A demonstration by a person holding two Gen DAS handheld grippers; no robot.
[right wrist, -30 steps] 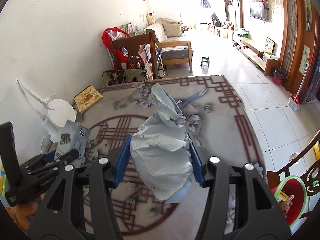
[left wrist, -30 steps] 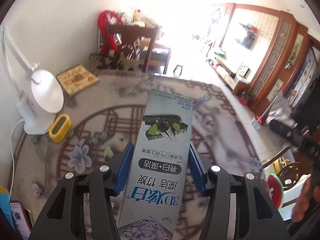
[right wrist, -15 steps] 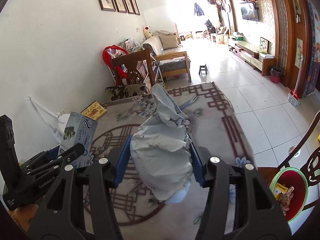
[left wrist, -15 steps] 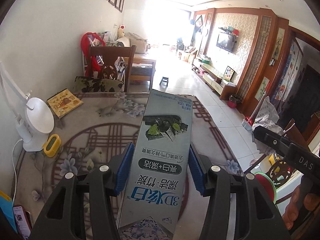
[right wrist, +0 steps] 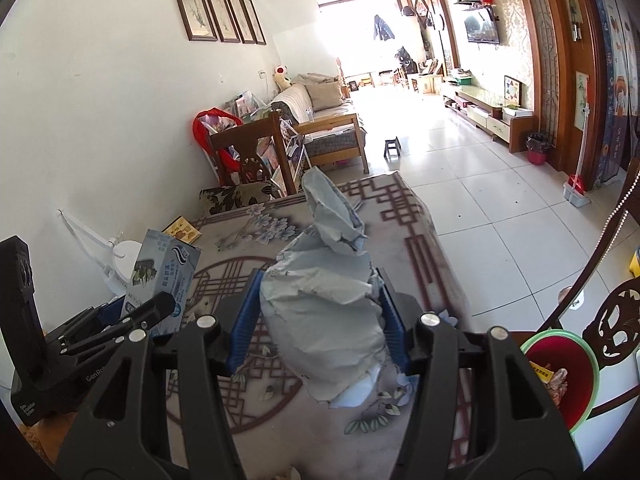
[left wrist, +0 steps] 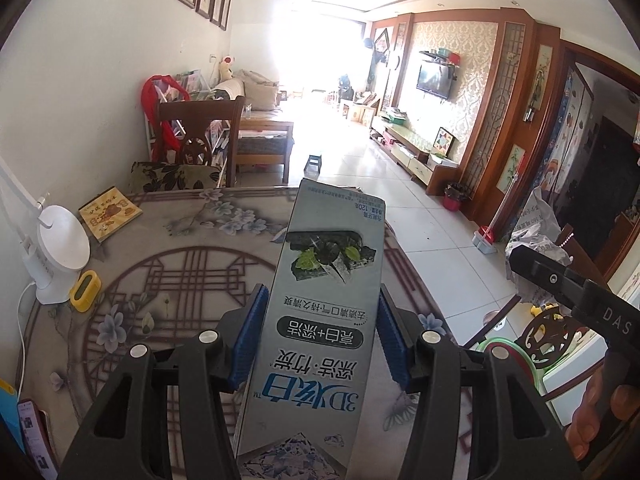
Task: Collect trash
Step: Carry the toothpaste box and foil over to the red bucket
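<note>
Cardboard toothpaste box sits clamped in the left tongs; crumpled paper clamped in the right tongs.

Long living room, bright daylight from the far window. White left wall with four framed pictures. Pale tiled floor. Near: table under a floral patterned cloth; wooden chair behind it. Far left, sofa; right wall, television.
</note>
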